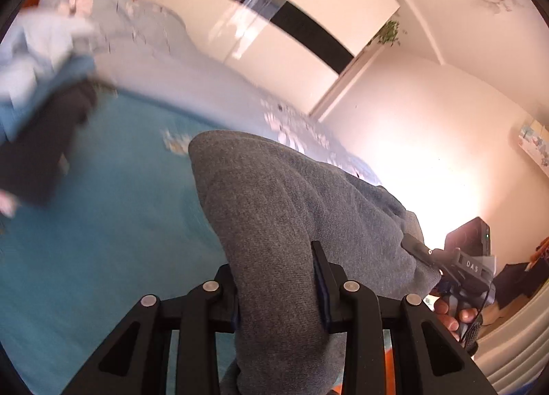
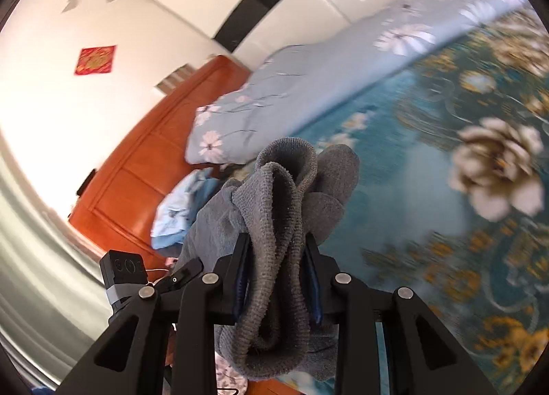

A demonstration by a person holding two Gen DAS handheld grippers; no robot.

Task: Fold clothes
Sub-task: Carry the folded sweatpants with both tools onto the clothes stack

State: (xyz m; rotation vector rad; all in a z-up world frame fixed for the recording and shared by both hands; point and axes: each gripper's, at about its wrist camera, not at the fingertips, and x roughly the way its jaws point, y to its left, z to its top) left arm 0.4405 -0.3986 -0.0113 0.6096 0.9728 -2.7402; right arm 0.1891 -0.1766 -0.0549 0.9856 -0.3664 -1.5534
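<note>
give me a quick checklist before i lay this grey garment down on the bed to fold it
1. Left gripper shut on the grey knit garment: ok, cloth fills the space between the fingers.
2. Right gripper shut on the garment's ribbed edge: ok, but the cloth is bunched there.
3. Garment spread flat between the grippers: not ok, it hangs bunched and folded over itself.
4. Landing spot on the teal floral bedspread: ok, open patch ahead.
5. Clothes pile clear of the landing spot: ok, it sits off near the pillow.
6. Which part of the garment each gripper holds: cannot tell.
</note>
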